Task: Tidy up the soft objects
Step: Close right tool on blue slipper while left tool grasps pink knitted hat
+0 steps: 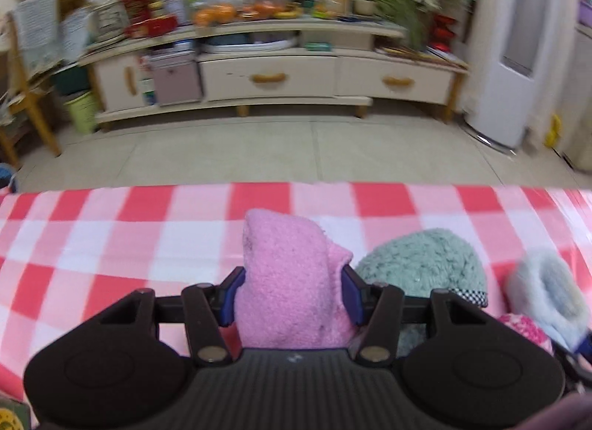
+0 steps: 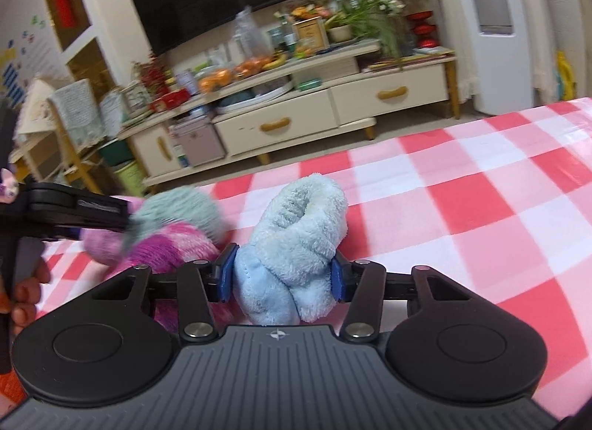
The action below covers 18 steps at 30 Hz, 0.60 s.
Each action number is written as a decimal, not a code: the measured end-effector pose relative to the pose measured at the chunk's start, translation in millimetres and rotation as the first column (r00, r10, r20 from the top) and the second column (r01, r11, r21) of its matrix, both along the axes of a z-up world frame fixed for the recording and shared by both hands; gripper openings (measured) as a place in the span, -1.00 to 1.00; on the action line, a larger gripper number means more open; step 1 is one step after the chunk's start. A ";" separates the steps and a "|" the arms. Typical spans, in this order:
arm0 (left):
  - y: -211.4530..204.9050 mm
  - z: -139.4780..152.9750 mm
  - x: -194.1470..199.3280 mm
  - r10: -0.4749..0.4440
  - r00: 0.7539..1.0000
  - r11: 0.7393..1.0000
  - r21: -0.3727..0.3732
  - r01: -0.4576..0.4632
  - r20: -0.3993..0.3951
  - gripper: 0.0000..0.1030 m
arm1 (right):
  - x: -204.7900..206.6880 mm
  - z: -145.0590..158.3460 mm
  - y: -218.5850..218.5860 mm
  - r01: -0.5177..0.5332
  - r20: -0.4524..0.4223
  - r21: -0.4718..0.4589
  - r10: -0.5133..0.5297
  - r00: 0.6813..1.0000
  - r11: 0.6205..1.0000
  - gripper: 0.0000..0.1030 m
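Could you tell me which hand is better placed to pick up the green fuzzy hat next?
Neither is free: left gripper clamps the pink sock, right gripper the blue sock. Left is probably better; the green hat lies beside it.

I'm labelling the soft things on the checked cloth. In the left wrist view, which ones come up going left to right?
Pink sock, held in the left gripper → green hat → pale blue sock. The pink-speckled item low between the last two overlaps them, so I leave it out.
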<state>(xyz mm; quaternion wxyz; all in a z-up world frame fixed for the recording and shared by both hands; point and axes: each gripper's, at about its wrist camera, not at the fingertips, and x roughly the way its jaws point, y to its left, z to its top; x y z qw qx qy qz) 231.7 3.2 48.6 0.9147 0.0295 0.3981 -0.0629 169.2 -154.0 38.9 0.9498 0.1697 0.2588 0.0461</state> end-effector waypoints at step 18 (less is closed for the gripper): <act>-9.3 0.1 -84.0 -0.102 0.995 0.994 0.034 0.102 -0.009 -0.01 | -54.1 0.7 6.6 -0.145 -0.004 -0.046 0.145 0.989 0.988 0.13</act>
